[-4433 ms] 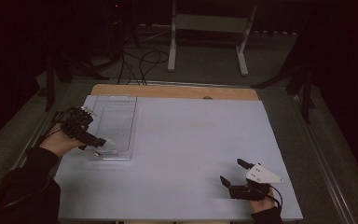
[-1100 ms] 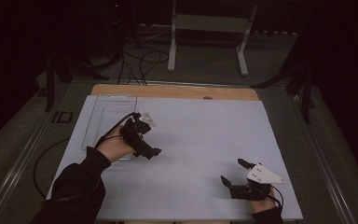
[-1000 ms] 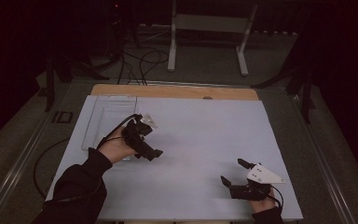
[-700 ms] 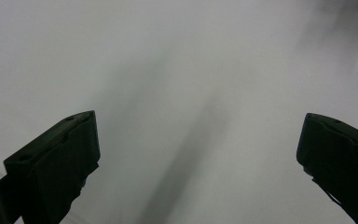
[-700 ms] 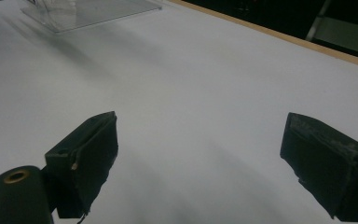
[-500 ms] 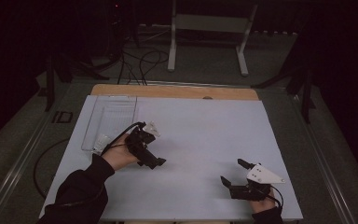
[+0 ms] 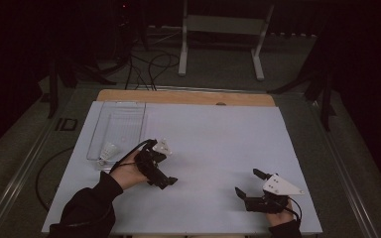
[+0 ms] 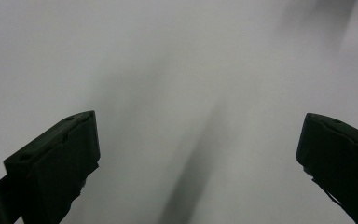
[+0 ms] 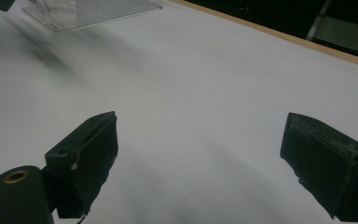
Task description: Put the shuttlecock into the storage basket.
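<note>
Clear plastic tray (image 7: pixel 121 126) sits at about 10 o'clock on the bench (image 7: pixel 213 148), long side parallel to the bench's left edge and close to it, far end near the wooden strip (image 7: pixel 183 97) at 12 o'clock. Small white object (image 7: pixel 107 150) lies in the tray's near end; what it is, cannot tell. In the right gripper view the tray's (image 9: pixel 88 11) corner shows at top left, white sheet bare in front of it.

Left hand-held gripper (image 7: pixel 164 179) at roughly 7 o'clock, just right of the tray's near corner, not touching it; jaws spread wide, nothing between them, bare sheet under them in the left gripper view. Its cable (image 7: pixel 47 171) loops off the left edge.

Right hand-held gripper (image 7: pixel 248 184) at 5 o'clock, close to the near edge, jaws wide, nothing held. Well apart from the left one; open sheet between them and across centre to 2 o'clock.
</note>
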`<state>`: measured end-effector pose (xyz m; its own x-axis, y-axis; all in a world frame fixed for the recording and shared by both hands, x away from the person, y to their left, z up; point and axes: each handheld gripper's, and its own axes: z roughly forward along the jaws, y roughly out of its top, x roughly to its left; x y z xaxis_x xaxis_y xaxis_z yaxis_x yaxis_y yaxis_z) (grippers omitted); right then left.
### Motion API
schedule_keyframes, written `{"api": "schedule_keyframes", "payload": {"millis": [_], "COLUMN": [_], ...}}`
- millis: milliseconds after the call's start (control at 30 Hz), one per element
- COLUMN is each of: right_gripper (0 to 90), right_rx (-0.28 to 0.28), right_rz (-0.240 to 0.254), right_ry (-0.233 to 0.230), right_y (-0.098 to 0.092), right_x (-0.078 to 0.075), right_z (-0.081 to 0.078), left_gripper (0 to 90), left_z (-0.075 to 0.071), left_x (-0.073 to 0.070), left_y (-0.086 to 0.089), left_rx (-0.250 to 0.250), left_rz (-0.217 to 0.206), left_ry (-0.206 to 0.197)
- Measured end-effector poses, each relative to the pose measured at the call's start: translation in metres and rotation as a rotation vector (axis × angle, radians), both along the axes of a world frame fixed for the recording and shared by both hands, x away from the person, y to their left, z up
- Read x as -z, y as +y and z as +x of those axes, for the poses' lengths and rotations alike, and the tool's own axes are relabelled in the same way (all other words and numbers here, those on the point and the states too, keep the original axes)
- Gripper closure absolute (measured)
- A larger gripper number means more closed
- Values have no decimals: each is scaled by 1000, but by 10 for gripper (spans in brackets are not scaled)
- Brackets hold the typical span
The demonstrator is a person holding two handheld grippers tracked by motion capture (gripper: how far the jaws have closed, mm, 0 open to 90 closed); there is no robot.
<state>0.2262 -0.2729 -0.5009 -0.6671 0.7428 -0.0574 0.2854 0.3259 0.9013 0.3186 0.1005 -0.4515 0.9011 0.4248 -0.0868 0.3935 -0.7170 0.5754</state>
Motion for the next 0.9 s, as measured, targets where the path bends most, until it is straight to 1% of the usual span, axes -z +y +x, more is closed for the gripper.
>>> {"api": "schedule_keyframes", "payload": {"millis": [100, 167, 267, 433, 467, 533, 667, 900], "right_gripper": [113, 113, 113, 113, 113, 113, 113, 113], "right_rx": [-2, -2, -2, -2, -3, -4, -3, -5], "right_rz": [-3, -4, -5, -6, -6, -7, -8, -11], "right_ry": [-1, 0, 1, 1, 0, 2, 0, 5], "right_y": [0, 0, 1, 1, 1, 1, 1, 1], "right_x": [0, 0, 0, 0, 0, 1, 0, 1], "right_z": [0, 0, 0, 0, 0, 0, 0, 0], "left_gripper": [1, 1, 1, 1, 1, 1, 1, 1], "left_z": [-4, -6, -11, -16, -17, -19, -23, -31], "left_x": [3, 5, 10, 16, 17, 20, 23, 30], "left_y": [2, 4, 6, 12, 13, 16, 23, 34], "left_rx": [0, 1, 0, -1, 2, -8, -8, -19], "left_rz": [5, -5, 1, -20, -18, -28, -37, -52], "left_ry": [-4, 3, -3, 12, 11, 17, 16, 28]}}
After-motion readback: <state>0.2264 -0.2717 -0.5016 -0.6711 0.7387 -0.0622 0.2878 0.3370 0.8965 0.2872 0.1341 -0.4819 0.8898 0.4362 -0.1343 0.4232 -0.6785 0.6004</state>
